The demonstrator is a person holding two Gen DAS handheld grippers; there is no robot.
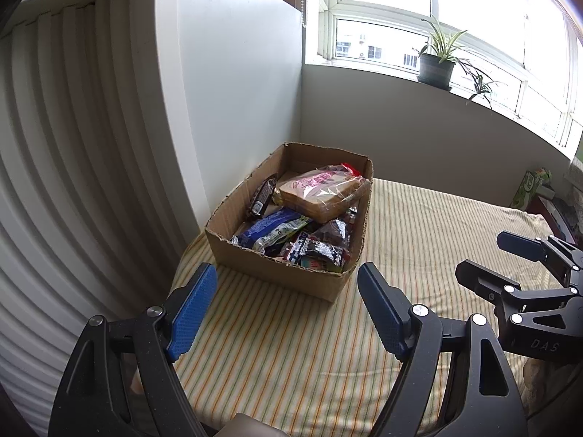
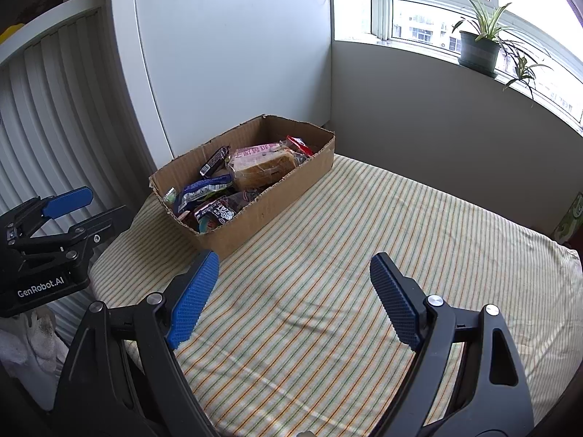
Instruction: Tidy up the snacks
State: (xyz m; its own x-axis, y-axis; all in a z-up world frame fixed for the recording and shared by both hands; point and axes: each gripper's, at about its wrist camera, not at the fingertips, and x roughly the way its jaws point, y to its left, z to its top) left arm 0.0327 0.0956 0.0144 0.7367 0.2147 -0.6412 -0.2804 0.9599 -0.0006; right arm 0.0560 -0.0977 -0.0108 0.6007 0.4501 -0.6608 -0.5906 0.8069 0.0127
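A cardboard box (image 1: 277, 276) (image 2: 277, 196) sits on the striped cloth near the far left corner. It holds several snacks: a bagged bread loaf (image 1: 320, 193) (image 2: 262, 167) on top, a blue packet (image 1: 269, 229) (image 2: 204, 187) and dark wrappers (image 1: 320, 251) at the front. My left gripper (image 1: 288, 284) is open and empty, just in front of the box; it also shows in the right wrist view (image 2: 91, 207). My right gripper (image 2: 295, 273) is open and empty above the cloth, to the right of the box; it shows in the left wrist view (image 1: 484, 255) too.
The striped cloth (image 2: 364, 255) covers the whole surface. White walls close the left and the back. A potted plant (image 1: 435, 65) stands on the windowsill. A green box (image 1: 526, 189) stands at the far right edge. A white rag (image 2: 32, 342) lies at the lower left.
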